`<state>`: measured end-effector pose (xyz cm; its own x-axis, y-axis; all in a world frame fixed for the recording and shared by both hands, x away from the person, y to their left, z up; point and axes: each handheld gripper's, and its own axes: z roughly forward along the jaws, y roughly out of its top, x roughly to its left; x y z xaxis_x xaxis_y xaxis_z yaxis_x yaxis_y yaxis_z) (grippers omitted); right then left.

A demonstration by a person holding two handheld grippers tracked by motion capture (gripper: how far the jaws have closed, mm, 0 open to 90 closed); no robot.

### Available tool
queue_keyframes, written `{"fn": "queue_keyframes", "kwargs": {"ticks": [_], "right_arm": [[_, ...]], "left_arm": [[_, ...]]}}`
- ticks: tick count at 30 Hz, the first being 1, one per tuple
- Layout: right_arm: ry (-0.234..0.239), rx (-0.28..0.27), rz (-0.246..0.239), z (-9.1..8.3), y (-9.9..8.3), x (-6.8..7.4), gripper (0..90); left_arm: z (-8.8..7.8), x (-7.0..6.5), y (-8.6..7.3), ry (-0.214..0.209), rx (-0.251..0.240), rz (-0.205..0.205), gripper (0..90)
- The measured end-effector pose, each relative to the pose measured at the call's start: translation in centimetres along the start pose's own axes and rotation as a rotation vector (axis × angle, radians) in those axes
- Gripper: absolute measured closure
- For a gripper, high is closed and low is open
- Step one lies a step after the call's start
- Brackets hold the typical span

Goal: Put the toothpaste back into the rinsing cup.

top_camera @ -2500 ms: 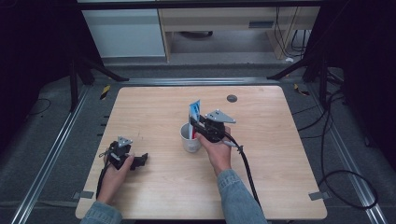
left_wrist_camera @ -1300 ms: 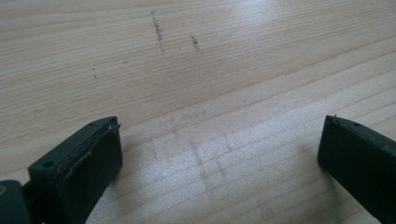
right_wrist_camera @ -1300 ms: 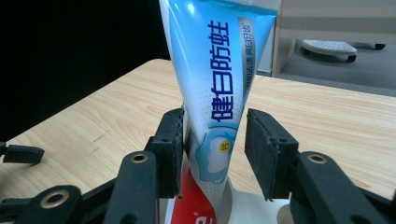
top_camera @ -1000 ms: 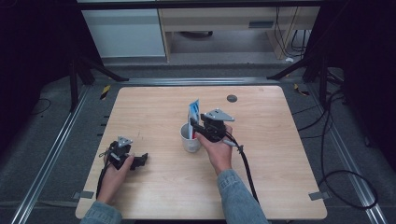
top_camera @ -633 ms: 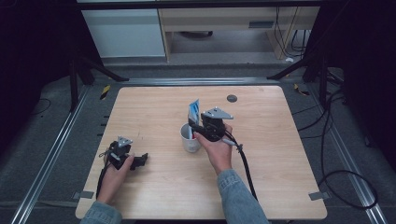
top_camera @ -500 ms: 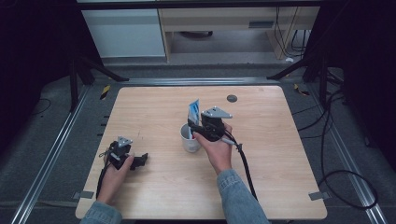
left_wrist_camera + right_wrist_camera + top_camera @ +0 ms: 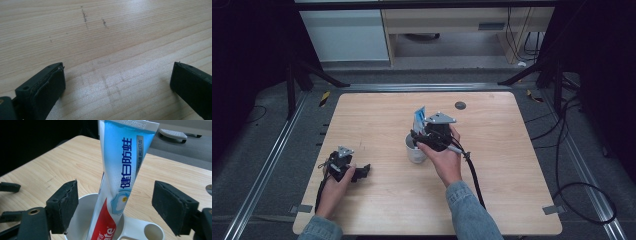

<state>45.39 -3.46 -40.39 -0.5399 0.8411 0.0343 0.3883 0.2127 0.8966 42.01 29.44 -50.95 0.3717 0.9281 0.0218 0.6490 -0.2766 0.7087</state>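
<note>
A blue, white and red toothpaste tube [image 7: 122, 170] stands upright in a white cup [image 7: 82, 220] near the table's middle; the tube [image 7: 419, 119] rises from the cup [image 7: 413, 151]. My right gripper [image 7: 116, 195] straddles the tube; its jaws have just been opening and stand apart from the tube on both sides. From above, the right gripper [image 7: 426, 136] sits just right of the cup. My left gripper [image 7: 361, 172] rests open near the table's front left. Bare wood lies between its pads [image 7: 117, 75].
A small dark disc [image 7: 460, 105] lies at the back of the wooden table [image 7: 512, 165]. The right gripper's black cable [image 7: 473, 172] trails toward the front edge. The cup has a side handle with a hole [image 7: 150, 231]. Metal rails flank the table.
The right hand has barely shifted beside the cup, and the tube stays upright in it. The left hand has kept still.
</note>
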Motion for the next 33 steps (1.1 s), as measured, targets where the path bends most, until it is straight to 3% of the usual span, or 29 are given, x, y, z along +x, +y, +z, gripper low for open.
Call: {"fn": "queue_keyframes", "kwargs": {"ticks": [8, 33], "right_arm": [[-0.019, 0.04, -0.066, -0.2, 0.5, 0.4, 15.4], [0.024, 0.052, -0.108, -2.8, 1.1, 0.1, 6.7]], "left_arm": [[0.0, 0.0, 0.0, 0.0, 0.0, 0.0, 0.0], [0.0, 0.0, 0.0, 0.0, 0.0, 0.0, 0.0]]}}
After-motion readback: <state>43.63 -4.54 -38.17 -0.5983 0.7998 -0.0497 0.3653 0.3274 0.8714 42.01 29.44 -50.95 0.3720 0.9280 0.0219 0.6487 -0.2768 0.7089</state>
